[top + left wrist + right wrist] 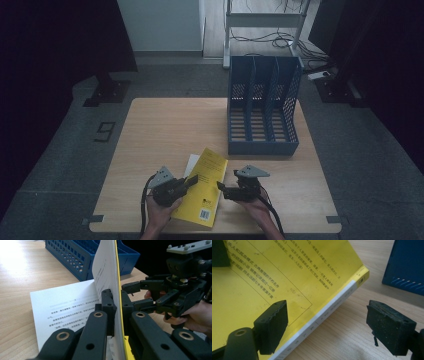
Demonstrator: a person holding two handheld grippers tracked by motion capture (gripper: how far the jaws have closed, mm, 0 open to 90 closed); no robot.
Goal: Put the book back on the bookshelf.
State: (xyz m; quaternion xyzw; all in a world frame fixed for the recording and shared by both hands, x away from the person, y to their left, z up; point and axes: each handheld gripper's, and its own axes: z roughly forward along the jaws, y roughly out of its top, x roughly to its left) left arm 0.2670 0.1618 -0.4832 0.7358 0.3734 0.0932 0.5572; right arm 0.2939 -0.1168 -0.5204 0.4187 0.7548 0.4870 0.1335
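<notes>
1. The yellow book (205, 187) lies near the bottom middle of the high view, on the wooden bench (165, 130), between the two hands.
2. The left claw (189, 182) sits just left of the book in the high view, held by the person's left hand (159, 212). Its jaws are closed on the book's raised yellow cover (117, 290) together with some pages; in the left gripper view that sheaf stands upright between the black jaws, in the middle of the frame.
3. In the left gripper view an open white page (65, 305) with printed lines lies flat on the bench, left of the lifted cover.
4. The right claw (221, 187) is at the book's right edge in the high view, held by the right hand (260, 207). Its jaws stand wide apart and grip nothing.
5. In the right gripper view the book's spine (329, 307) runs diagonally between the two pads (272, 325), which do not press on it.
6. A blue file rack (262, 107) with three compartments stands upright at the upper right of the bench, well apart from the book.
</notes>
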